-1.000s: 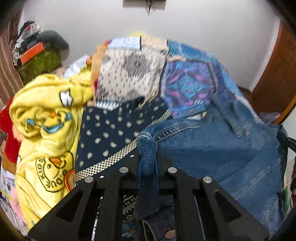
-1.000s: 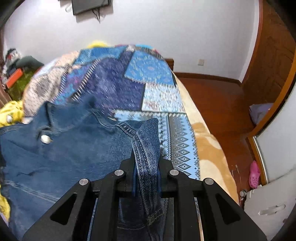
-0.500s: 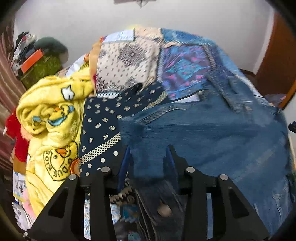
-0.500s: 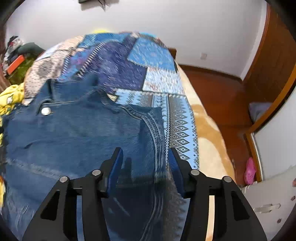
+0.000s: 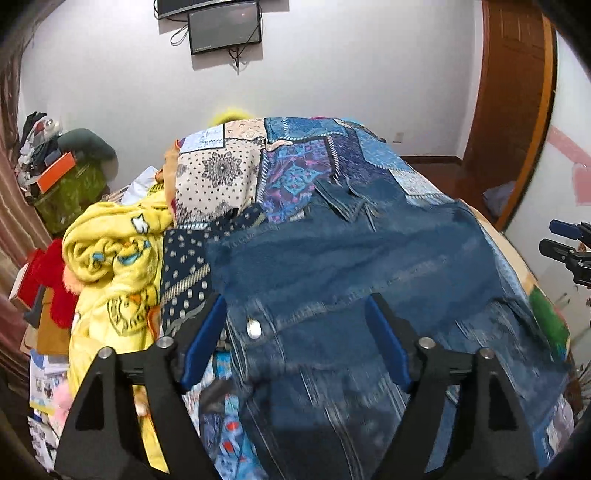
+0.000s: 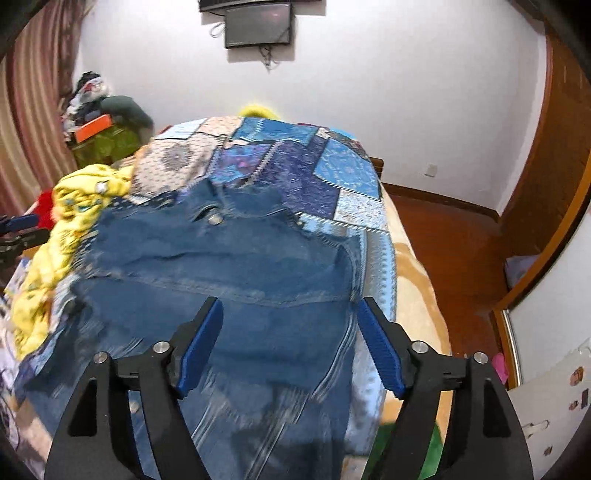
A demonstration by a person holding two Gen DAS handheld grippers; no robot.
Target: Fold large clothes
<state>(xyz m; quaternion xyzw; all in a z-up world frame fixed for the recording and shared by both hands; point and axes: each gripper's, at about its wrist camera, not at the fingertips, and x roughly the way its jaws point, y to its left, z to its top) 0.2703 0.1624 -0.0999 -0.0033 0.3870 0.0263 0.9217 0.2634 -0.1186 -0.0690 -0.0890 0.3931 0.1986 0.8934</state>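
A blue denim jacket [image 5: 351,258] lies spread flat on the patchwork bedspread [image 5: 295,173], collar toward the far wall, metal buttons showing. My left gripper [image 5: 295,314] hovers above its near left part, jaws opening wide, nothing between the blue pads. In the right wrist view the same denim jacket [image 6: 229,266] fills the middle. My right gripper [image 6: 290,314] hangs over its near right edge, jaws also opening, nothing held. The right gripper [image 5: 565,243] also shows at the right border of the left wrist view.
A yellow duck-print blanket [image 5: 114,258] is bunched at the bed's left, with a navy dotted cloth [image 5: 184,266] beside the jacket. Clutter and a green bag [image 5: 70,192] stand at far left. Wooden floor [image 6: 450,236] and a door lie right; a screen [image 6: 258,24] hangs on the wall.
Both grippers let go of the pinched denim folds, opened wide and pulled back and up from the bed. The jacket now lies flat, folded over itself.
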